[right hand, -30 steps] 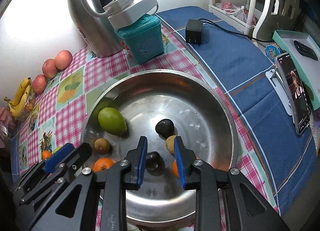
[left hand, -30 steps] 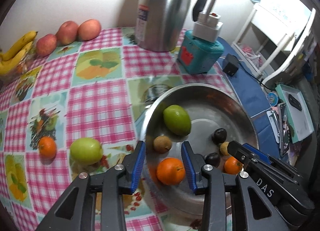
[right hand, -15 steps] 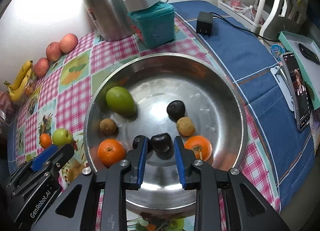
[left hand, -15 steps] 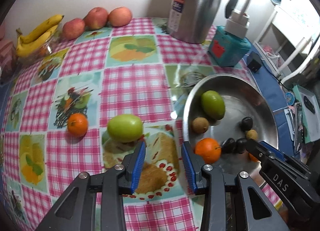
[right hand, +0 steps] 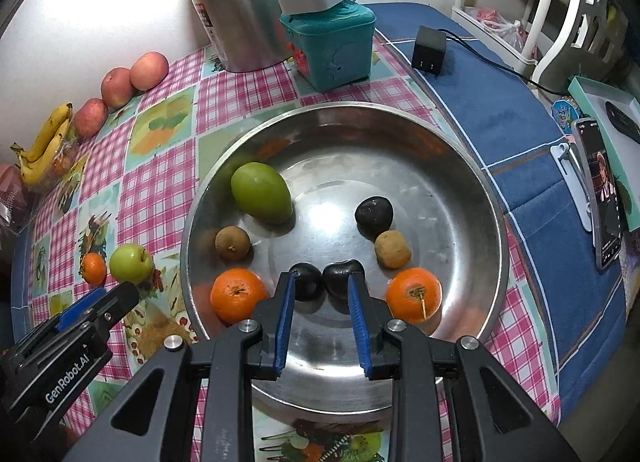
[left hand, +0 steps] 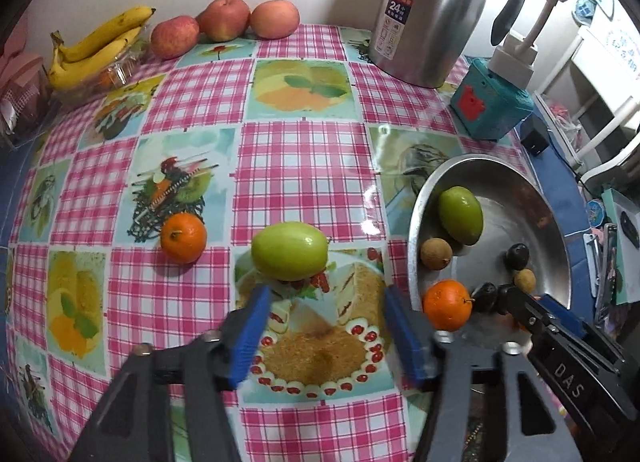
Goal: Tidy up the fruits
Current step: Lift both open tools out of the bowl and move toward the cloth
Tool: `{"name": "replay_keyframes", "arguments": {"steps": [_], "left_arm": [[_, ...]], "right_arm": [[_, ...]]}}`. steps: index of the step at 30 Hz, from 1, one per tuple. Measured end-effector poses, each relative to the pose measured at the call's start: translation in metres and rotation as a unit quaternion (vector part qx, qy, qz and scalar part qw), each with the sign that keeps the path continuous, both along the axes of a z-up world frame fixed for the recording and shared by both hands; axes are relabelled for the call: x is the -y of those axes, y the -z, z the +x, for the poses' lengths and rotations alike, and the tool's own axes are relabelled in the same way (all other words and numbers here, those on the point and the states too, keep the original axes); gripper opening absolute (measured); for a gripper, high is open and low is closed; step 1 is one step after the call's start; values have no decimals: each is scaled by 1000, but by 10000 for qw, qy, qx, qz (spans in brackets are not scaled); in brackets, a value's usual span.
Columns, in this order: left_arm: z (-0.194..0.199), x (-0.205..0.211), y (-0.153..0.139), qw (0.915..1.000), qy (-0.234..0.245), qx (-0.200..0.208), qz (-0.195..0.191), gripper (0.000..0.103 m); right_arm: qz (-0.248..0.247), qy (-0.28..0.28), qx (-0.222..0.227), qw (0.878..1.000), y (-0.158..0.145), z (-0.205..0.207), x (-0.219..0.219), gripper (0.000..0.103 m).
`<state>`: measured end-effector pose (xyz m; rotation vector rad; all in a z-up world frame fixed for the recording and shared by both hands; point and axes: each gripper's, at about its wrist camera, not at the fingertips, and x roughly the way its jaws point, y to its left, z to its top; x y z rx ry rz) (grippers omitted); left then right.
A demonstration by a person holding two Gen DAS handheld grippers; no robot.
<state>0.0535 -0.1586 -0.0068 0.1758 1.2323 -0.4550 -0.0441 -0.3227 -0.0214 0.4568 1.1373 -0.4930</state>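
The left gripper (right hand: 96, 316) body reads "GenRobot.AI"; the right gripper (left hand: 520, 304) body reads "DAS"; the steel flask's label (left hand: 400, 10) shows "24".

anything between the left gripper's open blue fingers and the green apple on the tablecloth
Nothing: in the left wrist view only bare cake-print tablecloth separates the opening left gripper from the green apple.

A second ago the left gripper (left hand: 324, 326) hung over the steel bowl (left hand: 560, 229) around an orange; now it has left the bowl for the tablecloth just short of the green apple (left hand: 289, 250), jaws opening, nothing between them. The right gripper (right hand: 320, 302) has pulled back toward the bowl's near rim, jaws opening behind two dark plums (right hand: 340, 276).
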Motion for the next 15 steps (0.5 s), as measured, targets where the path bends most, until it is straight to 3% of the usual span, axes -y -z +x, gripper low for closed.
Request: {"name": "replay_keyframes", "arguments": {"steps": [1, 2, 3, 11, 15], "left_arm": [[1, 0, 0, 10000, -9, 24, 25, 71], [2, -1, 0, 10000, -33, 36, 41, 72], [3, -3, 1, 10000, -69, 36, 53, 75], [9, -10, 7, 9996, -220, -12, 158, 81], [11, -13, 7, 9991, -316, 123, 263, 103]], "right_arm": [[-20, 15, -15, 10000, 1, 1, 0, 42], [-48, 48, -36, 10000, 2, 1, 1, 58], [-61, 70, -39, 9999, 2, 1, 1, 62], [-59, 76, -83, 9999, 5, 3, 2, 63], [-57, 70, -110, 9999, 6, 4, 1, 63]]}}
